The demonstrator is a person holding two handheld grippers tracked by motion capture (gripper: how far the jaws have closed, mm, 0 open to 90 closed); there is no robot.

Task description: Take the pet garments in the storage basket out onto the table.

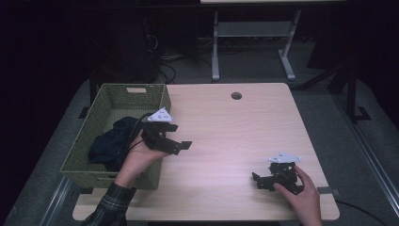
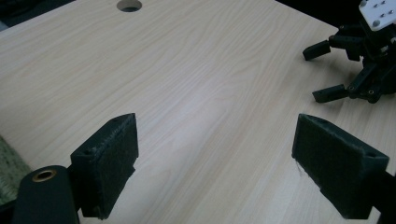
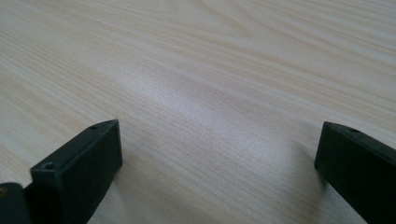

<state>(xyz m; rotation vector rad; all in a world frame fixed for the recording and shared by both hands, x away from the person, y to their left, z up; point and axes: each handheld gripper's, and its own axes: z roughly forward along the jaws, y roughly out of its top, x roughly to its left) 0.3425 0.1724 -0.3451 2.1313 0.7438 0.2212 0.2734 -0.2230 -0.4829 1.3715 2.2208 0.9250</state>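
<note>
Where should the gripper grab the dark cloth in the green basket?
Probably the raised bunched fold at the top of the dark cloth, coming straight down from above, since the basket walls block the sides. The left gripper, open, is nearest.

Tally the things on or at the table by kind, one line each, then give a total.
Green woven basket: 1
Dark cloth bundle in the basket: 1
Handheld claws: 2, left claw, right claw
Total: 4
</note>
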